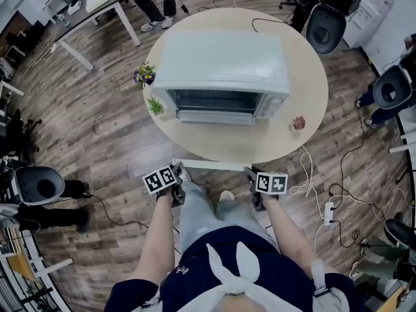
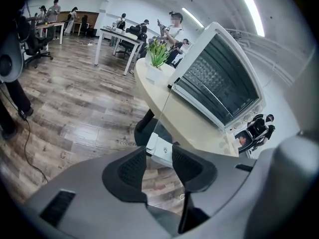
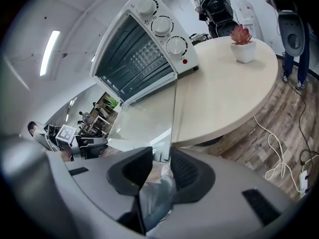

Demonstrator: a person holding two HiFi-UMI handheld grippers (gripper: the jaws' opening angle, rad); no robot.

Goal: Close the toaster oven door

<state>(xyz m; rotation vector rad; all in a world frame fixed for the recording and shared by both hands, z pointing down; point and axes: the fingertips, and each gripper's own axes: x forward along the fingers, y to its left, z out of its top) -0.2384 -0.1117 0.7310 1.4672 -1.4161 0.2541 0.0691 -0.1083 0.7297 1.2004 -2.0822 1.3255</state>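
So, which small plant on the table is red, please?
The succulent alone right of the toaster oven; the green plant and purple flowers stand left.

I see my left gripper [image 1: 181, 169] and right gripper [image 1: 251, 173] at either end of the open door handle [image 1: 211, 165]. The toaster oven [image 1: 224, 70] sits beyond the jaws on the bench [image 1: 305, 90].

a round pale bench [image 1: 305, 129] stands on a wooden plank floor [image 1: 97, 135]. at its left edge sit a purple-flowered plant [image 1: 144, 75] and a small green plant [image 1: 155, 106]; a red succulent [image 1: 298, 122] sits near its right edge. a white cable [image 1: 308, 174] and power strip [image 1: 329, 212] lie on the floor.
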